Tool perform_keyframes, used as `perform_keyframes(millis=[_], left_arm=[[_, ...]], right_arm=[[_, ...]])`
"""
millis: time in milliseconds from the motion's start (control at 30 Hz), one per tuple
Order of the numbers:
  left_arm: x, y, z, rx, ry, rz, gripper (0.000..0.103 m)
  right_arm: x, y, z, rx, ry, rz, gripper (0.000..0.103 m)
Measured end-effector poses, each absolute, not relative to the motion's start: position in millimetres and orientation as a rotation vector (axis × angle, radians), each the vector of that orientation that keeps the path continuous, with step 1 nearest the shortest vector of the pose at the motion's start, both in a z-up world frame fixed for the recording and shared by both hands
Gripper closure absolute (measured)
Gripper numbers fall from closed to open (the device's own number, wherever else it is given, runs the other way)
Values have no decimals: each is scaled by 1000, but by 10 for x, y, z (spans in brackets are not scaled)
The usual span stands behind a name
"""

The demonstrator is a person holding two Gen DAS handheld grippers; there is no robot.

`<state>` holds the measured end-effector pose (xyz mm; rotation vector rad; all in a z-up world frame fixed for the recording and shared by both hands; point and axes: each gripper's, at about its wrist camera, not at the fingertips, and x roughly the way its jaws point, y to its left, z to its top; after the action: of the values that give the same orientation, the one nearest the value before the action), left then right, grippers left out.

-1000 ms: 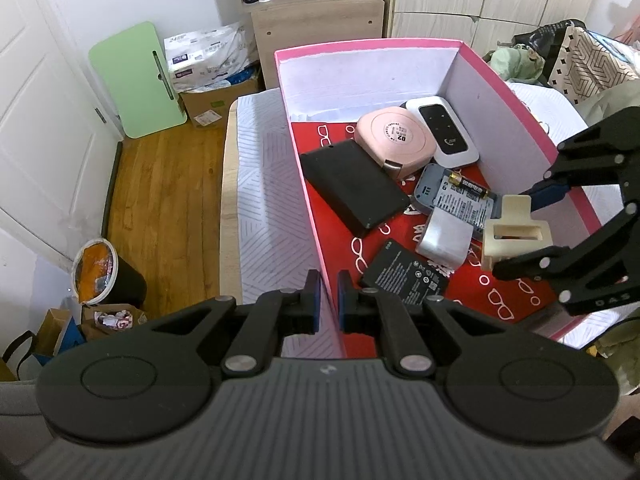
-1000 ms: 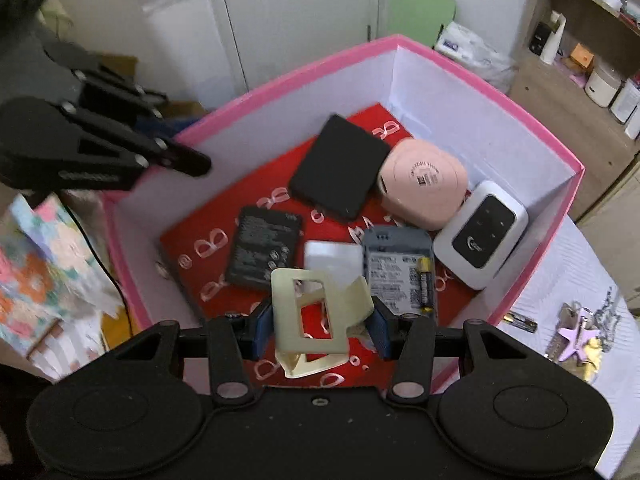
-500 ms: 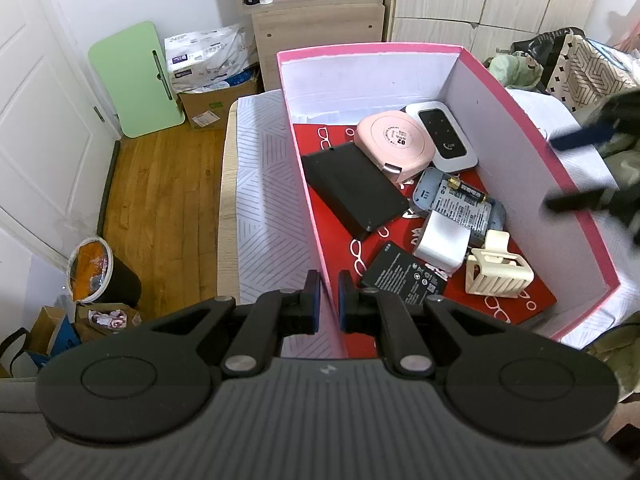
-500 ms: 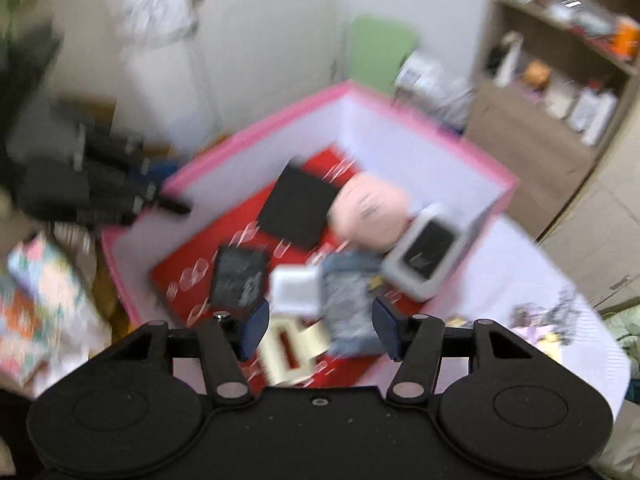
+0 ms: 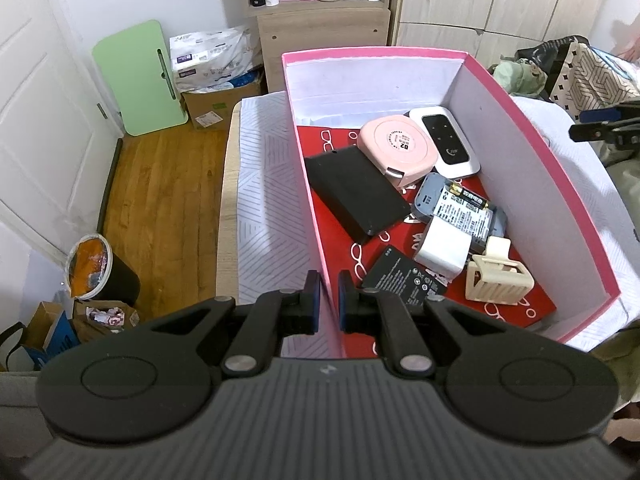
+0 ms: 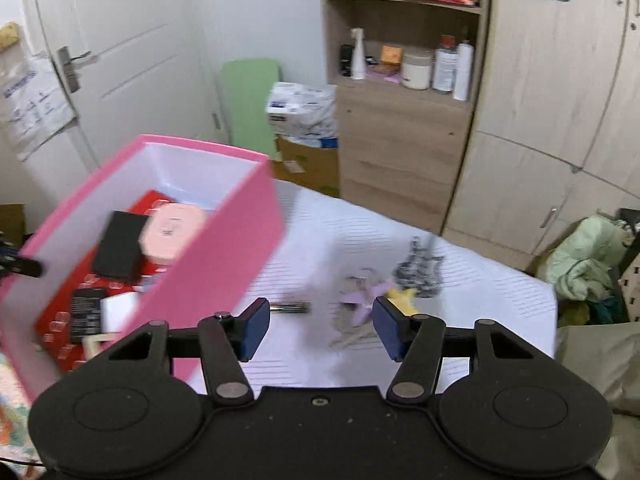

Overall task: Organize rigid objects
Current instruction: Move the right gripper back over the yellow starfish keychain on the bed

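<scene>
Now your left gripper (image 5: 325, 294) pinches the near wall of the pink cardboard box (image 5: 560, 168); the cream plastic hair claw (image 5: 498, 276) lies inside, right of its fingers. Your right gripper (image 6: 320, 330) gapes wide and empty, a blurred bunch of keys (image 6: 368, 300) just ahead between its fingers.

Counts: 1 pink box (image 5: 536, 152), holding 7 items — 1 black case (image 5: 356, 192), 1 pink round case (image 5: 396, 148), 1 white router (image 5: 450, 140), 1 grey device (image 5: 460, 212), 1 AA battery (image 5: 468, 198), 1 white adapter (image 5: 442, 250), 1 black battery pack (image 5: 404, 280), 1 cream hair claw (image 5: 498, 280) at 4 o'clock.
</scene>
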<state>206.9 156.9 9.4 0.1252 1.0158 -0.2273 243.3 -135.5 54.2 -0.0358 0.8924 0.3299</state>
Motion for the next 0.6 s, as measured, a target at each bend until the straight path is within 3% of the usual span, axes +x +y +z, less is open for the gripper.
perform_keyframes(millis=[333,600], left_arm=[[2072,1608,89,101,1013,-227,95],[2080,1624,86,93,1013,-227,95]], right_arm=[[2587,-1509,-19,-76,781,350,43],[2828,-1789,-262,49,768,309,43]])
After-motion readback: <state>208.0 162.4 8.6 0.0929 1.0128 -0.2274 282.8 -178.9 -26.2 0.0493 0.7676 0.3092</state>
